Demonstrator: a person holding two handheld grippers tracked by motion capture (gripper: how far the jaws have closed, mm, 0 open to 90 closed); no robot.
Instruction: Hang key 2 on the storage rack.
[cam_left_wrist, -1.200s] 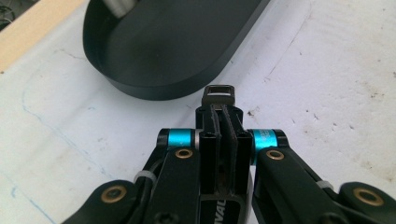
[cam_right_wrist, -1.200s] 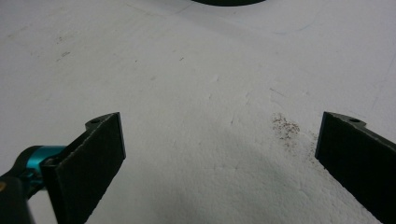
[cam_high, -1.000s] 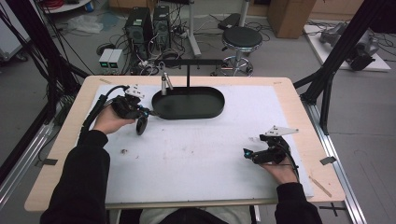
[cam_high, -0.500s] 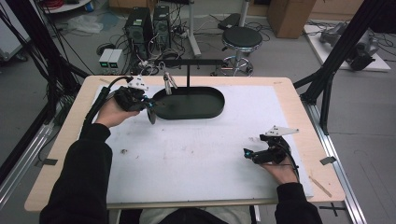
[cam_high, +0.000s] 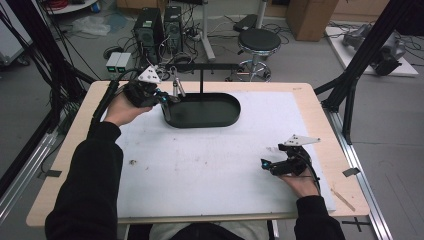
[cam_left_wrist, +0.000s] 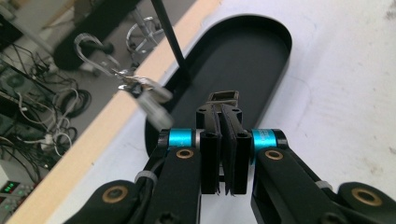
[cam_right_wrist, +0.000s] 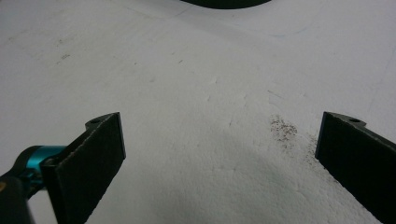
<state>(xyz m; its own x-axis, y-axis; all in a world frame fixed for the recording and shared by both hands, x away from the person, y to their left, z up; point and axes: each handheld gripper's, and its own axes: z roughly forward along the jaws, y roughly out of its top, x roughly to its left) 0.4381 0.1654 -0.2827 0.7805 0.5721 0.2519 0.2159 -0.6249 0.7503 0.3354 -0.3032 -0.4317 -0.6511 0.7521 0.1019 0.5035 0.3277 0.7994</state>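
The left gripper (cam_high: 164, 102) is closed, its two pads pressed flat together with nothing between them. Just beyond its fingertips (cam_left_wrist: 223, 122) lies the black oval tray (cam_left_wrist: 261, 42), which sits on the white mat (cam_high: 210, 165). A thin black post (cam_left_wrist: 170, 39) rises from the tray's far rim, ahead of the fingertips and a little to their left. Left of the post, a metal hook (cam_left_wrist: 93, 53) hangs with a small silvery tag (cam_left_wrist: 152, 100) beneath it, near the left finger but apart from it; the tag is blurred and what it is cannot be told. In the high view the hook hangs from a black crossbar (cam_high: 210, 66) above the tray.

The right gripper (cam_high: 272, 165) rests well apart from the tray, its jaws spread wide over bare mat. A patch of dark specks (cam_right_wrist: 283, 129) lies between its fingers (cam_right_wrist: 93, 158), nearer the right one. The tray's edge is cut off at the top of the right gripper view.
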